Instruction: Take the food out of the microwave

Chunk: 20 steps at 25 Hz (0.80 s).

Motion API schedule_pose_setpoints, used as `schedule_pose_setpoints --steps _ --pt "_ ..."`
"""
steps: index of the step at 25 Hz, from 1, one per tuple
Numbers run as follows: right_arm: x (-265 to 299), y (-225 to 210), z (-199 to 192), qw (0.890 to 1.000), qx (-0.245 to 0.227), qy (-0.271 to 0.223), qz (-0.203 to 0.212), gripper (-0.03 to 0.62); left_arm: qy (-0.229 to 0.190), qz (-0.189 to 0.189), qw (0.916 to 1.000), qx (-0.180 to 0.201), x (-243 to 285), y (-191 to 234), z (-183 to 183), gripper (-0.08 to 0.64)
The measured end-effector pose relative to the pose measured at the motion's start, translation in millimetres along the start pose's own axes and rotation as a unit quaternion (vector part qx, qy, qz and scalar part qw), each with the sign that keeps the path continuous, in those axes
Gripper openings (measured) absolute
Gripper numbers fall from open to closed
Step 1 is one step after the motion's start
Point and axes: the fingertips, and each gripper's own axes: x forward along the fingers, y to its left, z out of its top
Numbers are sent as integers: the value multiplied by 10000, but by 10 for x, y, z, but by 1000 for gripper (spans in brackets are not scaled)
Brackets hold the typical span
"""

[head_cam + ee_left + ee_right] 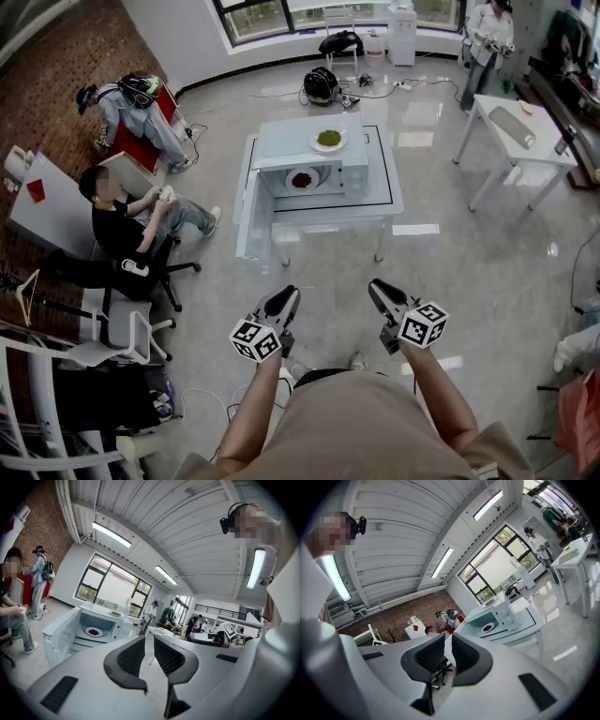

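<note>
A white microwave stands on a low white table in the middle of the room, its door swung open to the left. Inside lies a white plate of red food, also in the left gripper view and the right gripper view. A plate of green food rests on top of the microwave. My left gripper and right gripper hover side by side well short of the table. Both point toward the microwave. Each has a narrow gap between its pads and holds nothing.
A seated person and office chairs are at the left. Another person with a backpack bends by a red seat. A white side table stands at the right, a standing person behind it. A bag lies beyond the microwave.
</note>
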Motion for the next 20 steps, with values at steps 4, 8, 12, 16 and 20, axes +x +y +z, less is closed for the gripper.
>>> schedule_pose_setpoints --steps 4,8,12,16,20 --pt "15 19 -7 10000 36 -87 12 54 110 -30 9999 31 -6 19 -15 51" --pt "-33 38 -46 10000 -9 -74 25 54 146 -1 9999 48 0 -27 -26 51" --pt "-69 -21 -40 9999 89 -72 60 54 152 -36 9999 48 63 -122 -50 51" --pt "-52 20 -14 9988 340 -160 310 60 182 -85 9998 -1 39 -165 -73 51" --pt "100 24 -5 9989 312 -133 312 61 176 -143 9997 -66 27 -67 -28 51"
